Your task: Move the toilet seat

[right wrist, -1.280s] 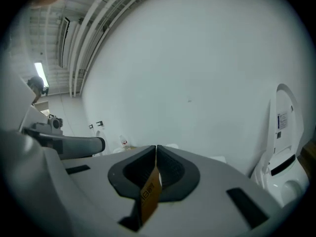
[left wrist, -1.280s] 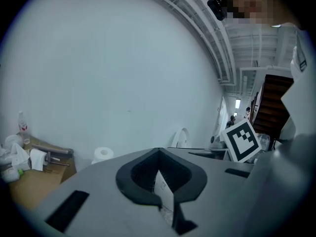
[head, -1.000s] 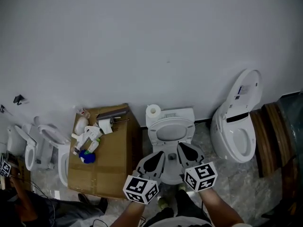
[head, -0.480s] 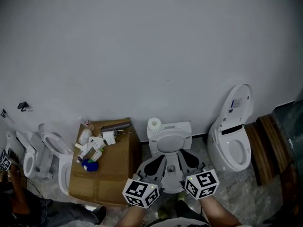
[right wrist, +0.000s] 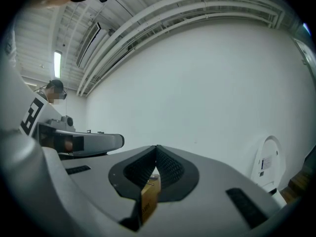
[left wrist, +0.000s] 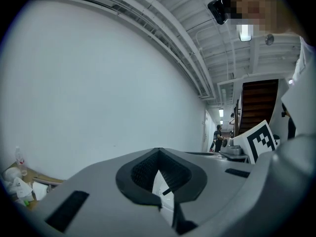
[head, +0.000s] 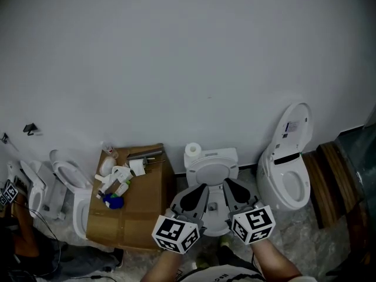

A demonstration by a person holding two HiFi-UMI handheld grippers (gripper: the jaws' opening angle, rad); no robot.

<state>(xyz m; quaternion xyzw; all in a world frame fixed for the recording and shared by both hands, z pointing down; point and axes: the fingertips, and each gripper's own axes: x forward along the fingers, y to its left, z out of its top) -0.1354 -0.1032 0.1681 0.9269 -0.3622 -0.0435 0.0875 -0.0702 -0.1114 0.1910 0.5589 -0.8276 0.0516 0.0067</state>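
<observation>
A white toilet (head: 211,168) stands against the wall in the middle, its seat and lid down. Side by side just above its front hover my left gripper (head: 198,190) and right gripper (head: 230,187), tips pointing at the wall. In the left gripper view the left gripper (left wrist: 158,150) has its tips touching, with nothing held. The right gripper (right wrist: 156,146) is likewise shut and empty in its own view. Neither gripper touches the seat.
A second toilet (head: 289,175) with its lid raised stands to the right, wooden boards (head: 329,175) beyond it. A cardboard box (head: 135,207) carrying bottles and clutter sits left of the middle toilet. A paper roll (head: 192,150) rests on the tank. More toilets (head: 67,187) stand far left.
The head view has tipped a little, so the toilets sit slightly lower in the frame. Both grippers stay shut, side by side over the middle toilet.
</observation>
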